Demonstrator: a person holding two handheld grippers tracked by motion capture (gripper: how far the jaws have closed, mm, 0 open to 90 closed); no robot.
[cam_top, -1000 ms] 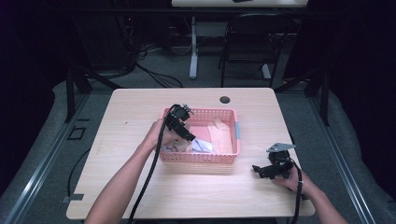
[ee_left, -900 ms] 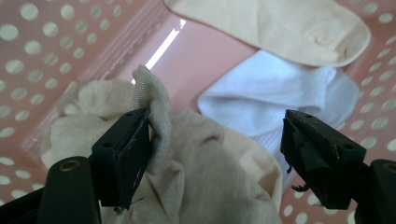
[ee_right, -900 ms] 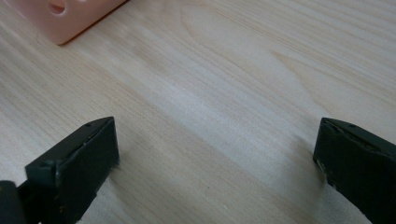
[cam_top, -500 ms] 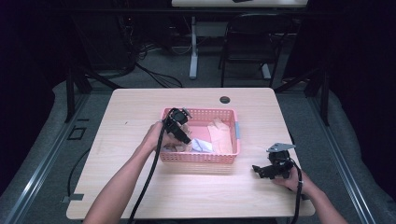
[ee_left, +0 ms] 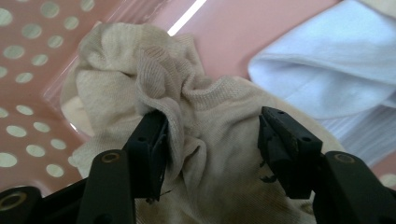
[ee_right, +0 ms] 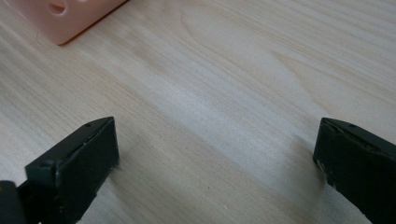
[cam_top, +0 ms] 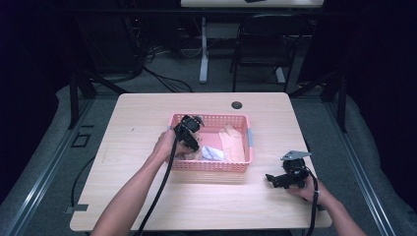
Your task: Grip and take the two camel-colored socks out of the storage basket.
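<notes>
cream sock (ee_left: 205,140): lying crumpled in the near-left part of the pink basket (cam_top: 212,166), which is sitting mid-counter; a ridge of its fabric is bunching between the jaws.
left gripper (ee_left: 212,140): reaching down into the basket, jaws parted on either side of the sock's fold, one jaw touching the cloth, not yet pinching it.
step in hand: judging by this, the person is lining up a grab on the cream sock.
next move: it is calling for the jaws to squeeze in on the raised fold and then lift clear of the basket wall.
white sock (ee_left: 336,79): lying just beside the cream one, to the right in the high view, close enough to risk being caught up.
right gripper (cam_top: 284,180): resting low on the counter (ee_right: 233,93) to the near right of the basket, jaws spread wide with nothing between them.
hard to make out: the tan cloth (cam_top: 233,142) at the basket's right side is too small to identify; the cream sock's lower part is being cut off by the jaws.
</notes>
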